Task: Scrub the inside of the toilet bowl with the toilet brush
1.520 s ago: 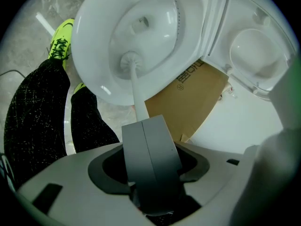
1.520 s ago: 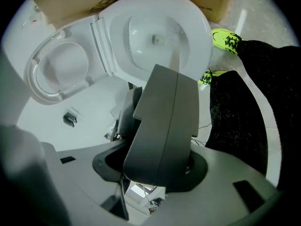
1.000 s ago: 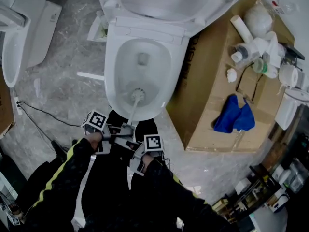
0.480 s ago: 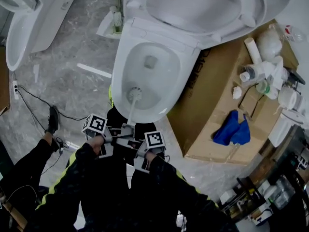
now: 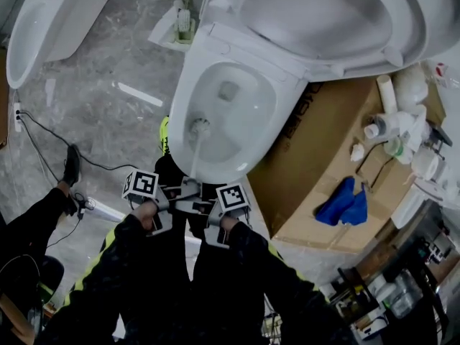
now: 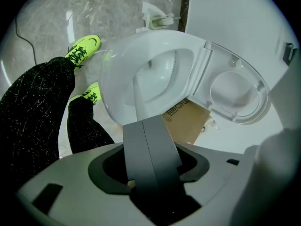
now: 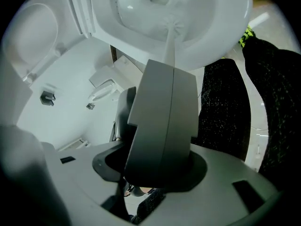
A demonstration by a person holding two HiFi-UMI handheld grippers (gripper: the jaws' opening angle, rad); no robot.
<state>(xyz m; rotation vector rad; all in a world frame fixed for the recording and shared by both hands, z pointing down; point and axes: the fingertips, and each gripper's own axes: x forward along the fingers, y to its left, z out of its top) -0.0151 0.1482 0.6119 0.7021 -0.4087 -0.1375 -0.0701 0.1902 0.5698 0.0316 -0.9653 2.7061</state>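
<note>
The white toilet bowl (image 5: 188, 85) stands open with its seat and lid (image 5: 323, 20) raised. The toilet brush's head (image 5: 199, 126) rests against the bowl's inner left wall, below the drain hole (image 5: 228, 90). Its thin white handle (image 5: 192, 160) runs back over the front rim to both grippers. The left gripper (image 5: 185, 188) and right gripper (image 5: 203, 205) sit side by side, both shut on the handle's end. In the left gripper view the jaws (image 6: 150, 121) are together and the handle (image 6: 137, 98) rises into the bowl. In the right gripper view the brush head (image 7: 174, 25) shows beyond the shut jaws (image 7: 171, 65).
A flat cardboard box (image 5: 316, 149) lies right of the toilet with a blue cloth (image 5: 343, 200) and bottles (image 5: 392, 131) on it. A brush holder (image 5: 178, 26) sits behind the bowl, a second toilet (image 5: 43, 20) at the upper left, a cable (image 5: 43, 149) on the floor.
The brush head has slid from the bowl's lower middle toward its left wall. The head view has shifted, so the toilet sits farther right. The person's leg has stepped out left.
</note>
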